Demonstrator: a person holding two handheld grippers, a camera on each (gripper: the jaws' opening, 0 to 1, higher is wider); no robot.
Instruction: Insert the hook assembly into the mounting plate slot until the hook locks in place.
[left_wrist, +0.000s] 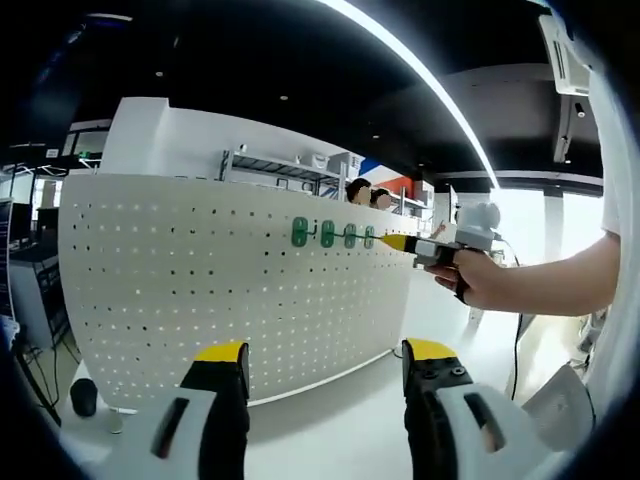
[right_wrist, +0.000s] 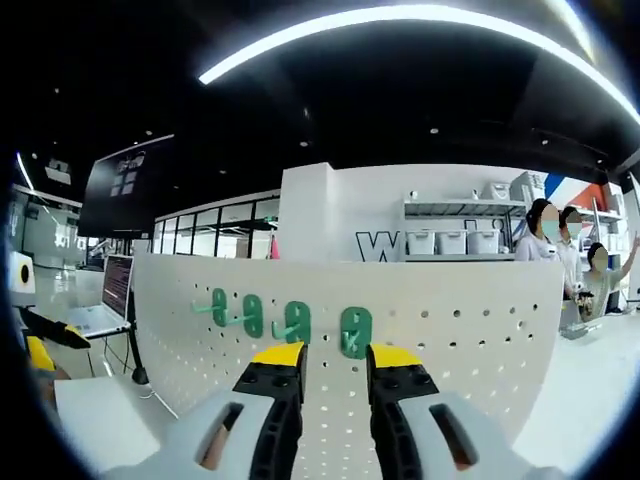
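A white pegboard mounting plate (left_wrist: 200, 280) stands upright, with a row of green hooks (left_wrist: 327, 234) on it. A hand holds my right gripper (left_wrist: 396, 242) at the rightmost green hook (left_wrist: 369, 237). In the right gripper view, its yellow-tipped jaws (right_wrist: 335, 356) are drawn close together on the lower part of that hook (right_wrist: 355, 332), which sits against the board (right_wrist: 470, 340). Three more hooks (right_wrist: 252, 315) hang to its left. My left gripper (left_wrist: 326, 352) is held back from the board, open, with nothing between its jaws.
The board stands on a white tabletop (left_wrist: 330, 420). A laptop (right_wrist: 105, 300) sits on a table to the left. Shelves with bins (right_wrist: 455, 240) and a few people (right_wrist: 560, 250) are behind the board. A dark object (left_wrist: 84, 396) lies at the board's left foot.
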